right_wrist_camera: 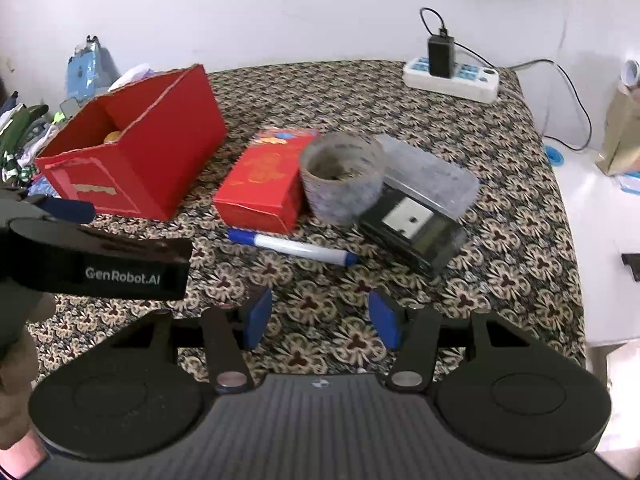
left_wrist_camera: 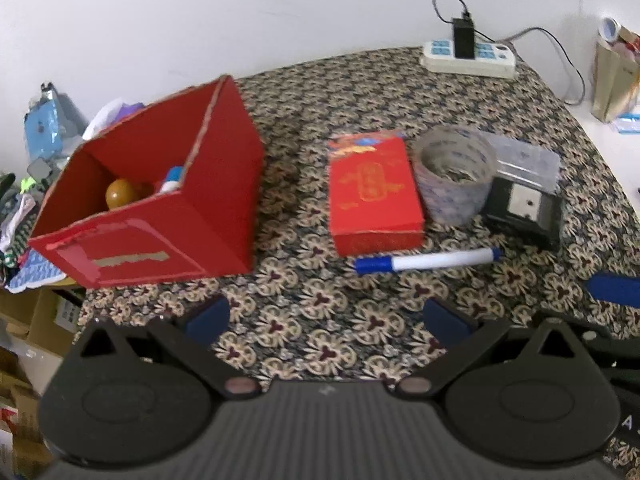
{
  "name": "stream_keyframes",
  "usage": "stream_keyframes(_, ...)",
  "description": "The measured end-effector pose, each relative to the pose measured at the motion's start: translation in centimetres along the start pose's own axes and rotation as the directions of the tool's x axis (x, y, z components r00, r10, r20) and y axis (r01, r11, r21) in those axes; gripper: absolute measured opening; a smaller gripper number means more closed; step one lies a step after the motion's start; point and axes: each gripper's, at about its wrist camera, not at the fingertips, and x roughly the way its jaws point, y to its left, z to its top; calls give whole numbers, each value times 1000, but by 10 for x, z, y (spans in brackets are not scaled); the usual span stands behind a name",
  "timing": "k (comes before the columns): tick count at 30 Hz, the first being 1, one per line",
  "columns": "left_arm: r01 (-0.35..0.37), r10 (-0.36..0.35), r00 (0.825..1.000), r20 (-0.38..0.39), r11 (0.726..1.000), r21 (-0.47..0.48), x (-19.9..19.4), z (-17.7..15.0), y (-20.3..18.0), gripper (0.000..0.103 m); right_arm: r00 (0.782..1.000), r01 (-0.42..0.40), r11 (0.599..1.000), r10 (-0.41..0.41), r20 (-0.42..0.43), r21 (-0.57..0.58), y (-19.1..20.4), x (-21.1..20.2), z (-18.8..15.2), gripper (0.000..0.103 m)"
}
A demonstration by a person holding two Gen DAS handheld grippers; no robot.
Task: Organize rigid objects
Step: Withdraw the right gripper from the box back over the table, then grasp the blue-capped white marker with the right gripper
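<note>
The open red cardboard box point(left_wrist_camera: 160, 208) sits at the left of the desk point(left_wrist_camera: 320, 320), which is covered in a dark floral-patterned cloth. I see a brown rounded object point(left_wrist_camera: 120, 194) and a white-and-blue item point(left_wrist_camera: 173, 178) already inside it, so I judge the sorting partly done.

Still outside, in a cluster to the box's right:
- flat red printed carton point(left_wrist_camera: 374, 192), lying down
- roll of clear tape point(left_wrist_camera: 454, 174), standing on its side face, just beside the carton
- black device under a clear plastic lid point(left_wrist_camera: 524, 200), touching the roll
- white marker with blue cap point(left_wrist_camera: 428, 261), lying in front of the carton, apart from it

So four items are left, by my count.

My left gripper point(left_wrist_camera: 326, 320) is spread wide, nothing between its blue pads, hanging over bare cloth in front of the marker. My right gripper point(right_wrist_camera: 320, 322) is partly spread and likewise empty, near the marker.

A white power strip with a black charger point(left_wrist_camera: 468, 54) sits at the desk's far edge; I treat it as not part of the task.
</note>
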Motion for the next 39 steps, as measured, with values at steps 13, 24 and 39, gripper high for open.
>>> stream_keyframes(13,156,-158,987,-42,987,-35,13,-34,-17,103,998,2,997,2,-55,75,-39,10,-29,40)
stream_keyframes(24,318,-318,948,3,947,-54,36,-49,0,102,997,-55,992,60,-42,117,-47,34,-34,40)
stream_keyframes(39,429,-443,896,10,863,-267,73,-29,89,101,995,-89,817,96,-17,-569,15,99,19,38)
